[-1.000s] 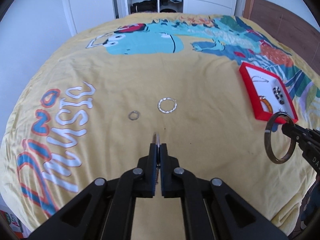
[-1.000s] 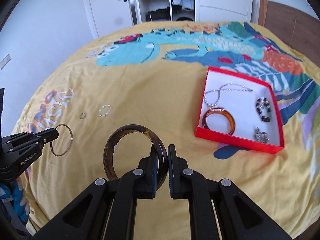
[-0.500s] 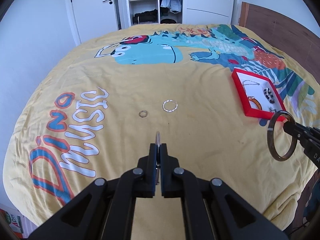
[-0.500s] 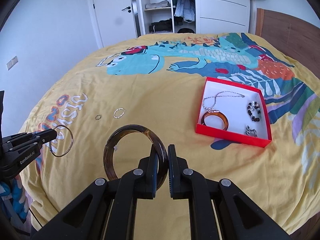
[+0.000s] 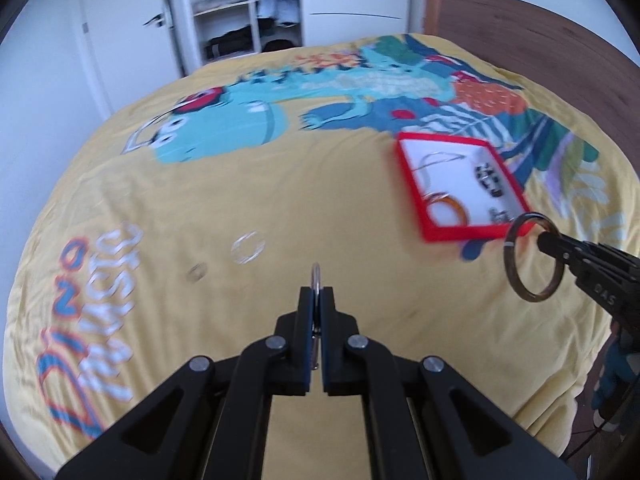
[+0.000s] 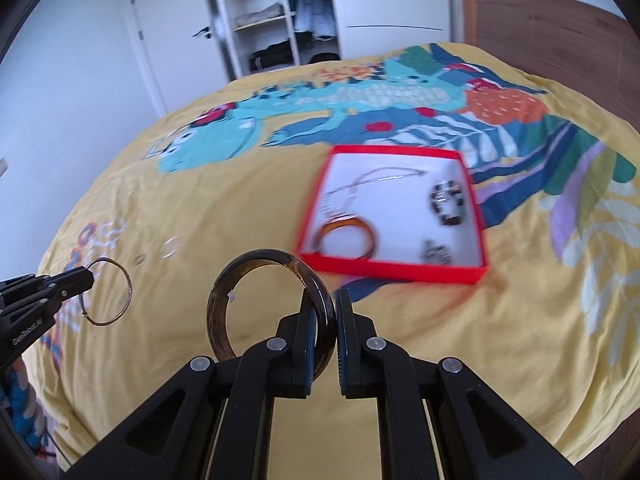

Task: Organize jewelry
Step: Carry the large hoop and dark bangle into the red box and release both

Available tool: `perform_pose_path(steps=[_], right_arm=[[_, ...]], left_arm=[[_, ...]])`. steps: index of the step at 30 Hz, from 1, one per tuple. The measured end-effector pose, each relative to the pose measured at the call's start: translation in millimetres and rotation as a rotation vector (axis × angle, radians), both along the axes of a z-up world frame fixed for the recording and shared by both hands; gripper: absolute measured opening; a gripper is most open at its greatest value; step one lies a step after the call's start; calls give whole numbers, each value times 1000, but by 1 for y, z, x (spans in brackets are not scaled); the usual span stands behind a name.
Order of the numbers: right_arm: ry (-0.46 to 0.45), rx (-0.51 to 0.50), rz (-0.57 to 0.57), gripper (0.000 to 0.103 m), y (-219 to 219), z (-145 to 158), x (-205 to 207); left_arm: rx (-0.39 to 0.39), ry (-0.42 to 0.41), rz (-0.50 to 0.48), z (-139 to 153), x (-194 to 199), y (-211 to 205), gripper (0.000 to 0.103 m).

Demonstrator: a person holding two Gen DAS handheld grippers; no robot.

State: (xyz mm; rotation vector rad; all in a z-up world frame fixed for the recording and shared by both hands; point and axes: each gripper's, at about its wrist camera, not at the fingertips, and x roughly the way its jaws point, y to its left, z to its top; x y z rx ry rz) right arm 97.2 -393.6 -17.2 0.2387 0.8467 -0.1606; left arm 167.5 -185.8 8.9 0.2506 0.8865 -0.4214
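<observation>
My left gripper (image 5: 317,294) is shut on a thin metal hoop (image 5: 316,278), seen edge-on; in the right wrist view the hoop (image 6: 128,288) hangs from it (image 6: 86,280) above the bed. My right gripper (image 6: 323,300) is shut on a dark brown bangle (image 6: 236,276); it also shows in the left wrist view (image 5: 516,276). A red box (image 6: 392,270) with a white inside lies on the yellow bedspread, ahead of the right gripper. It holds an orange bangle (image 6: 370,236), a chain necklace (image 6: 360,184) and beaded pieces (image 6: 448,204).
A twisted silver ring (image 5: 248,247) and a small ring (image 5: 197,272) lie on the yellow bedspread (image 5: 280,184) left of centre. A wooden headboard (image 5: 540,40) is at the right. An open wardrobe (image 5: 240,12) and a door stand behind the bed.
Both grippers have lifted and swung right, still holding their rings. The red box now sits nearer the middle of both views, and the frames are motion-blurred.
</observation>
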Motion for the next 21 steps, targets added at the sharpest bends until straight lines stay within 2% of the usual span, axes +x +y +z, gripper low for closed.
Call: perform_pose_path(steps=[10,17,21], right_arm=[[5,-51,-94,9,-106,-2,49],[2,-79,-105,9,-156,-18,104],[11,-85,-97,9,-171,-31,135]], left_arm=[[-48,5,-136,8,66,-129,3],[-61,10,-176,-8,118,-212,3],[-54,25,-178,-25,140,-237,3]])
